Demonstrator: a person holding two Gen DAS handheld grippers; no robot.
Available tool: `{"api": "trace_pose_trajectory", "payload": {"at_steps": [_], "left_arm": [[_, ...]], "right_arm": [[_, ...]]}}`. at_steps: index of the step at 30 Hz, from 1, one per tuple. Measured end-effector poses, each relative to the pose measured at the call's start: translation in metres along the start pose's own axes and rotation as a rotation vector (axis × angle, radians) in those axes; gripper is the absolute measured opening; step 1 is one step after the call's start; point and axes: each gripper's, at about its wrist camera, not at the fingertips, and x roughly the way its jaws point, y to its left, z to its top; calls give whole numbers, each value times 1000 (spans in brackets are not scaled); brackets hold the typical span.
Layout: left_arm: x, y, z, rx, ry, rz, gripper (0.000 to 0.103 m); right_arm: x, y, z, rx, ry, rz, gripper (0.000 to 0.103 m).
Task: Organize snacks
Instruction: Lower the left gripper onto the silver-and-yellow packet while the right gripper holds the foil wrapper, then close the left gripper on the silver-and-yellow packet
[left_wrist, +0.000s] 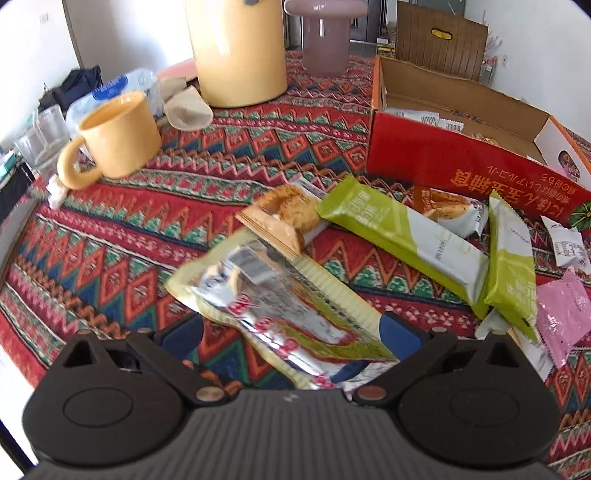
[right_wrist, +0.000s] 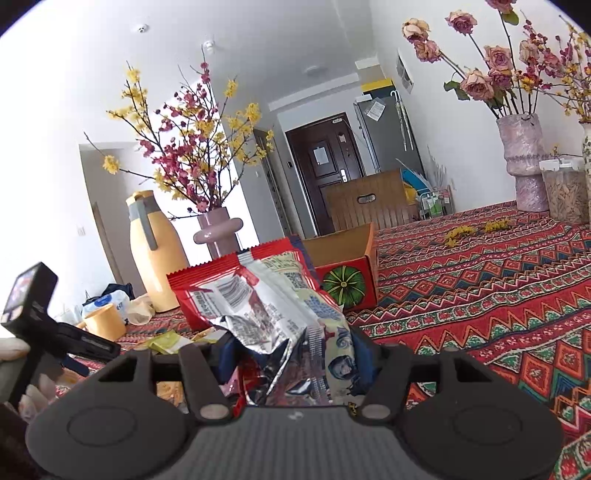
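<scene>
Silver-yellow packet (left_wrist: 280, 314): lay slanted between the left jaws.
Red and silver packets (right_wrist: 258, 295): stood crumpled between the right jaws.
Green-white bars (left_wrist: 402, 236): lay on the cloth beside the open red box (left_wrist: 472, 166).

tablecloth (left_wrist: 207, 229): red zigzag weave | mug (left_wrist: 118, 136): yellow | box (left_wrist: 461, 166): red-orange | wafer packs (left_wrist: 399, 236): green-white

left wrist view tilted down, close over patterned woven tablecloth (left_wrist: 110, 236), right wrist view near level, low, both sharing open red cardboard box (left_wrist: 461, 166) (right_wrist: 347, 280), tall yellow jug (left_wrist: 236, 51) (right_wrist: 155, 251)
</scene>
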Motion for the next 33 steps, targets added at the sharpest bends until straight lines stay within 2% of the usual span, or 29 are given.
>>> {"api": "trace_pose_trajectory", "payload": {"at_steps": [6,8,10,13,33], "left_arm": [[10,-11,-1,-15,33,-12,100],[16,-10,-2,-25,50,-18,95],[16,-10,-4,-27,42,-20,95],[14,-9,-4,-13,26,-23,88],[-18,48,-13,33,-125,-137,25]], "right_arm": [[-14,-3,-2,13,-19,-3,61],[-17,-3,-2,15,-23,-5,61],[-18,-4,-3,18,-26,-8,61],[-15,-2,-3,16,-23,-8,61],[-5,14,-7,-6,8,-26,61]]}}
